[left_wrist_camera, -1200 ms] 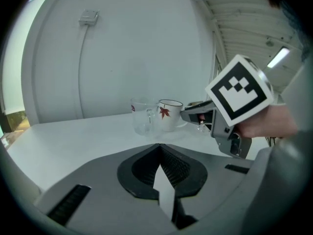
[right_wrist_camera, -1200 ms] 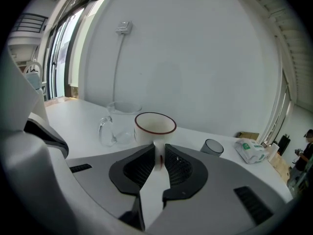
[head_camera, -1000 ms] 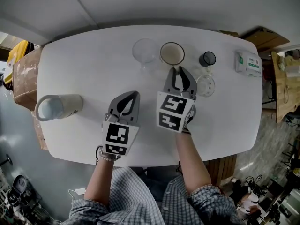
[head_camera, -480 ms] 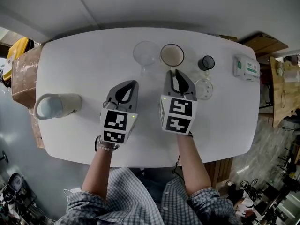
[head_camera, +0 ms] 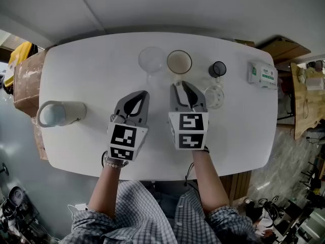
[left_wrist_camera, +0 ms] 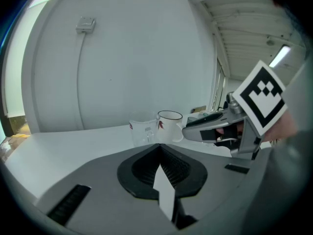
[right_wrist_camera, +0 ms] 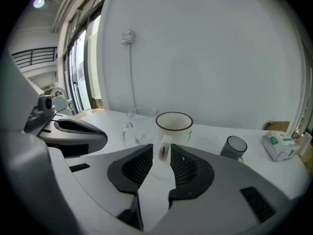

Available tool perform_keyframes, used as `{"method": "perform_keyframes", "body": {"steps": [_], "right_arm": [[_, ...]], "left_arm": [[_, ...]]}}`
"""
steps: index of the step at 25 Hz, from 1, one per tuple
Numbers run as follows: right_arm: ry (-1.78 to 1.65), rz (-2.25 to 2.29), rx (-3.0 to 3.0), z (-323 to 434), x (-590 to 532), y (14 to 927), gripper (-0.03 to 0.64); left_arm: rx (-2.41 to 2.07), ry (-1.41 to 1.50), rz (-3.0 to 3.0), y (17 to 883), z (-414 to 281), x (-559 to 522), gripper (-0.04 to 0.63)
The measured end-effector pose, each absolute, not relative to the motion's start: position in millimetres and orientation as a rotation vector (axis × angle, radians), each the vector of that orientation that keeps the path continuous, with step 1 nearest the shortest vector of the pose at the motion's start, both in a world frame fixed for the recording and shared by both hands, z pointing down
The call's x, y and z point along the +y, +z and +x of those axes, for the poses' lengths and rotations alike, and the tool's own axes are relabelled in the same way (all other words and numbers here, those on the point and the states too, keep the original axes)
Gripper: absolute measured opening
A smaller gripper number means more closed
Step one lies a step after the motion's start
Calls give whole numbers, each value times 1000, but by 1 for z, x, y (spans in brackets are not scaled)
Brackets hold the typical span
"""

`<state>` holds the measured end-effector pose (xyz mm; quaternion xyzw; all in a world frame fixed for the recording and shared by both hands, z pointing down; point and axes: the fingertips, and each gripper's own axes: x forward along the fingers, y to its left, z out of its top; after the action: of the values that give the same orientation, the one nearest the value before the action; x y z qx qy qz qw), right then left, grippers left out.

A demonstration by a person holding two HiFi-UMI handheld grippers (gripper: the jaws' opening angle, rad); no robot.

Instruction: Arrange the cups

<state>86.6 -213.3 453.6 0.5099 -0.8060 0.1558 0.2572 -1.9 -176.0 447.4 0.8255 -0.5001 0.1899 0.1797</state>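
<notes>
White mug (head_camera: 179, 61) near R tool (head_camera: 184, 85)

White oval table (head_camera: 91, 65); plain white wall (right_wrist_camera: 210, 58) behind; cardboard box (head_camera: 25, 85) beside left edge.

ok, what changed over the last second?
The right gripper swung its tips left and straightened. Its open jaws now line up with the white mug's handle, with nothing taken hold of. The left gripper barely shifted, jaws shut. The mug and the glass mug stayed put.
</notes>
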Motion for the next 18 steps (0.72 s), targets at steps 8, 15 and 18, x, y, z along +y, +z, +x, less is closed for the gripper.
{"method": "perform_keyframes", "body": {"steps": [8, 15, 18], "right_arm": [[60, 1147, -2336, 156, -194, 392, 94], [-312, 735, -2124, 245, -215, 418, 94], [-452, 464, -2035, 249, -213, 443, 94]], "left_arm": [[-1448, 429, 2298, 414, 4, -154, 11], [-1493, 419, 2294, 394, 9, -139, 11], [-1520, 410, 2278, 391, 12, -136, 11]]}}
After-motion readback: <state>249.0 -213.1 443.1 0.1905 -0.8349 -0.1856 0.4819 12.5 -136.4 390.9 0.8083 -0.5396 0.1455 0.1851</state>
